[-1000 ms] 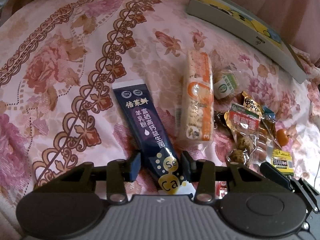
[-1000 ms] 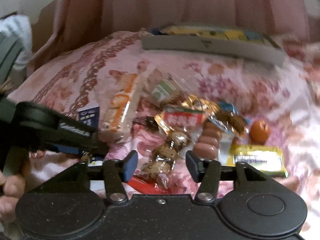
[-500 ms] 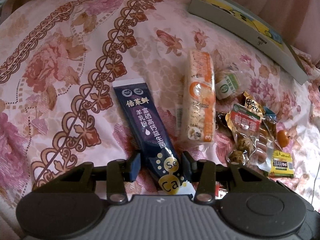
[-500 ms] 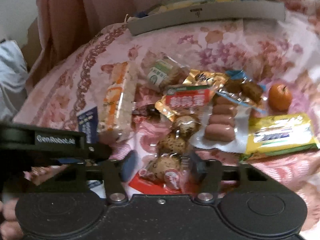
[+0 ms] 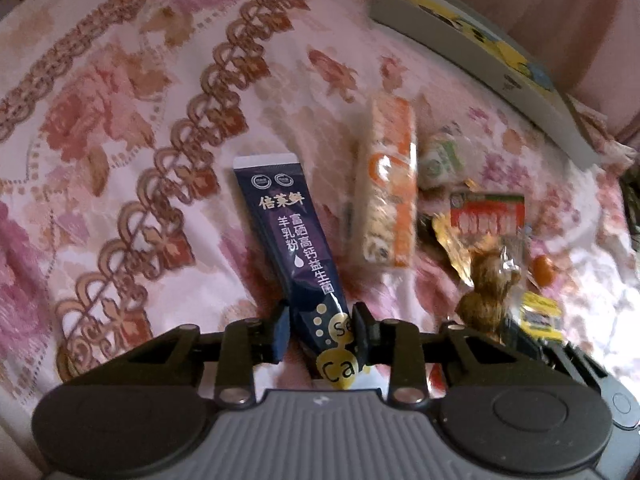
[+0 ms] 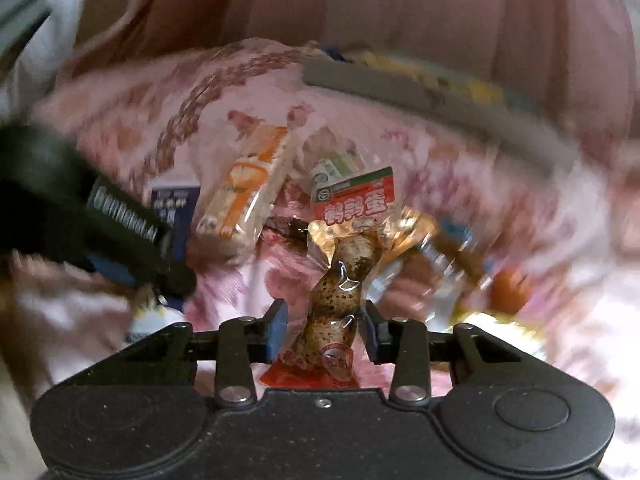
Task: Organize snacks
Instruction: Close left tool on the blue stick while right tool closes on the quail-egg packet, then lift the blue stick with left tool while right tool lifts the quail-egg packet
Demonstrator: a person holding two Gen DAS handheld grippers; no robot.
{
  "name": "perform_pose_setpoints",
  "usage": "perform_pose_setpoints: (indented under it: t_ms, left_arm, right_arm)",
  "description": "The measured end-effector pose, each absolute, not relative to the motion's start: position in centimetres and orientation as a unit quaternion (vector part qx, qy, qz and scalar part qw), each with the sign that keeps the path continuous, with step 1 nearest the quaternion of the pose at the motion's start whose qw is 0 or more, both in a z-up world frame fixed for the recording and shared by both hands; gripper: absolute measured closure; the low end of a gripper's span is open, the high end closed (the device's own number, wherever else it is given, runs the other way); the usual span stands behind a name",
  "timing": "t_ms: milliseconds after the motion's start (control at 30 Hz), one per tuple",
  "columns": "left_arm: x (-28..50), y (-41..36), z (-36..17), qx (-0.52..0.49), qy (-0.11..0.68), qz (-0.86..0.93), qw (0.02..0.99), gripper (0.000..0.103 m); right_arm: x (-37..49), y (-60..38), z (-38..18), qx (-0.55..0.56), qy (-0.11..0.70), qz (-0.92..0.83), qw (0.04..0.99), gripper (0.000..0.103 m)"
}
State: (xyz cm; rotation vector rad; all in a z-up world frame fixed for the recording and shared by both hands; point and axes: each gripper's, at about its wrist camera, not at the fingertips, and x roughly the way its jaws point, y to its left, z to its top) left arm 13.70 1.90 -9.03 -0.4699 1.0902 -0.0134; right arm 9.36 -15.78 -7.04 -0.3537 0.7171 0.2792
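the left gripper [image 5: 319, 330] straddles the near end of a dark blue sachet [image 5: 295, 248] lying on the floral bedspread [image 5: 120, 128], apparently pinching it. the right gripper [image 6: 326, 330] clamps a quail egg packet [image 6: 342, 280], raised above the blurred snack pile.

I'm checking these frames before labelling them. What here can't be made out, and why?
- Right wrist view: motion blur smears the snack pile behind the quail egg pack; the orange fruit is a smudge.
- Right wrist view: whether the right gripper pinches that pack; a gap shows beside each finger.
- Left wrist view: the dark sachet has its near end hidden behind the left gripper.
- Grey box: label too small.
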Motion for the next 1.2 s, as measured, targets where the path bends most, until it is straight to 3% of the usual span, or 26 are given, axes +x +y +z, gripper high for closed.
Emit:
perform_pose_setpoints:
  t_ms: [200,600,800,1200]
  left_arm:
    - [13.0,0.9,-8.8,-0.202,0.521,-0.041,0.829,0.068]
    - [13.5,0.5,-9.4,-0.189,0.529,-0.036,0.826,0.065]
    - [13.2,-0.1,-9.2,-0.165,0.523,-0.037,0.835,0.071]
    - [10.9,1.7,-8.8,-0.256,0.524,-0.068,0.809,0.075]
  right_arm:
    - [8.1,-15.1,-7.7,-0.268,0.321,0.115,0.901,0.063]
    - [7.3,-14.2,-8.5,-0.304,0.308,0.137,0.891,0.065]
    - [6.0,-13.3,-8.7,-0.345,0.285,0.128,0.885,0.066]
    - [4.2,-13.9,-8.3,-0.407,0.226,0.069,0.882,0.067]
